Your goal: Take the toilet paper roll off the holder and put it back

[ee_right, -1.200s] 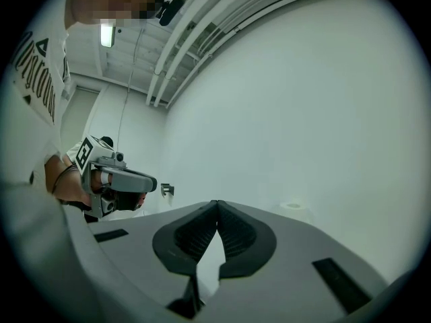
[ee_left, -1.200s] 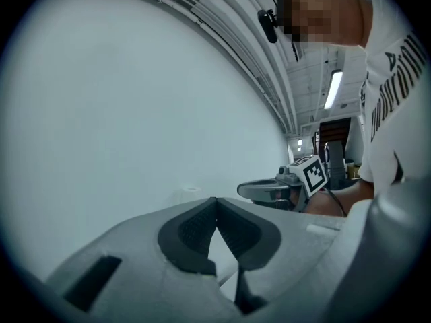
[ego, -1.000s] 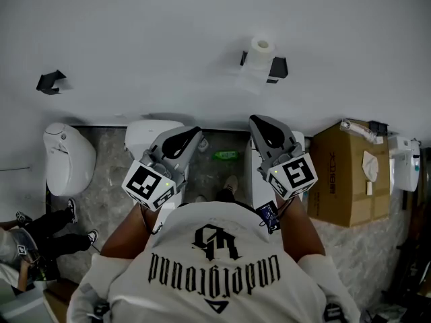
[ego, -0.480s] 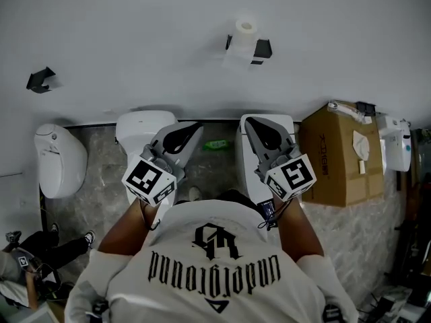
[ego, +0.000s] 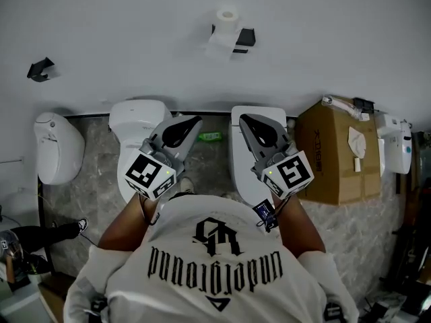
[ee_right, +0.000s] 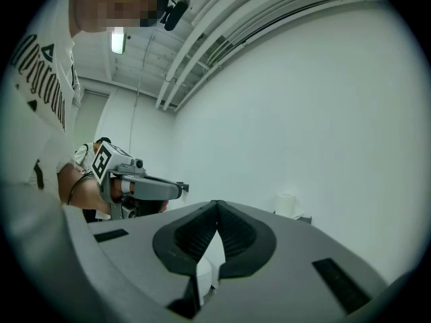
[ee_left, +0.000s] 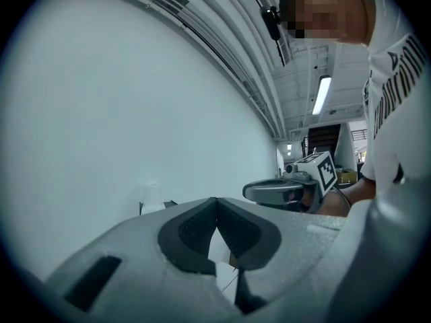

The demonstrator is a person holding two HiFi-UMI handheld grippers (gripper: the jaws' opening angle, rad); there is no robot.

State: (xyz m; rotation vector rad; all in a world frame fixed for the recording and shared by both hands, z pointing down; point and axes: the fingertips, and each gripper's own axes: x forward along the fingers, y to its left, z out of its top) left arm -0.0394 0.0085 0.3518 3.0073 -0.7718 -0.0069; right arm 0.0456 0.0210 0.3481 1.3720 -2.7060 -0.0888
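The white toilet paper roll sits on a black holder fixed to the white wall, with a loose sheet hanging below it. Both grippers are held in front of the person's chest, well short of the wall. My left gripper is shut and holds nothing; its own view shows the roll small and far off to the left of the jaw tips. My right gripper is shut and also holds nothing; in its view the roll is to the right of the tips.
Below the grippers stand two white toilets, with a green object on the floor between them. A white fixture is at the left, a cardboard box at the right, a black hook on the wall.
The head view has shifted: the roll and holder now sit further left and higher in the picture. Both grippers stay shut in much the same place before the chest.
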